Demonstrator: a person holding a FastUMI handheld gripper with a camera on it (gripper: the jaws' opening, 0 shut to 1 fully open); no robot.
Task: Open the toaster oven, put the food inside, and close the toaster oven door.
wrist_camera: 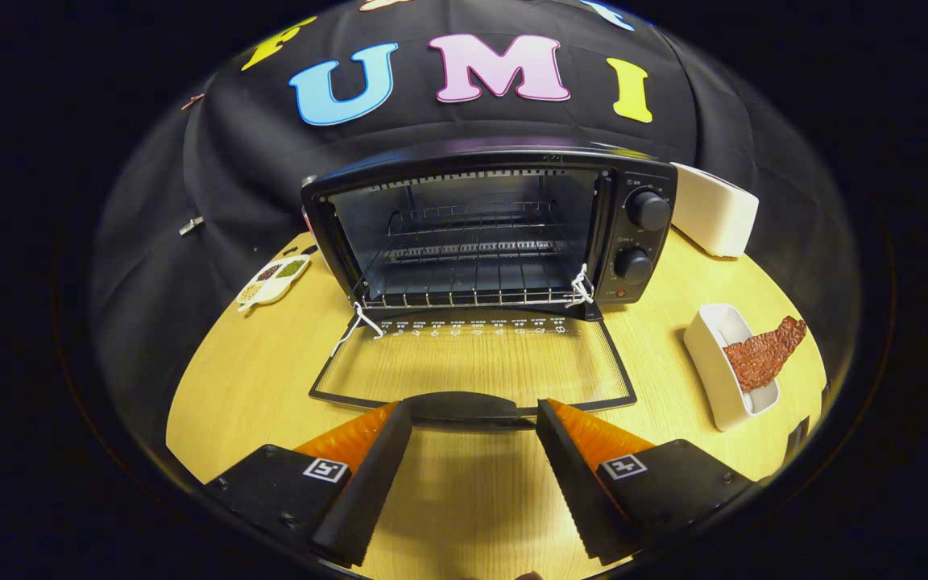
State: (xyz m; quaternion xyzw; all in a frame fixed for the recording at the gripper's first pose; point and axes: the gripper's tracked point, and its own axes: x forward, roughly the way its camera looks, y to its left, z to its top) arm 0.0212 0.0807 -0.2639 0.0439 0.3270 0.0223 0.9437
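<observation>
since the toaster oven already stands with its door dropped flat on the wooden table, we judge the opening step done and the food next. we hold the gripper with its fingers spread wide and nothing between them; the door's dark handle lies just ahead of the tips, and we cannot tell whether they touch it.

what the coming move turns on is direction. the food, a reddish-brown ridged piece, lies well off to the right of the right finger, resting in a white dish beside the open door. its long axis runs slantwise, from the near end of the dish up and away to the right, and its far end sticks out past the dish's rim. so we expect to swing right and turn the fingers across that slant, not along it, to pinch its narrower width. the wire rack inside the oven waits straight ahead, beyond the door.
</observation>
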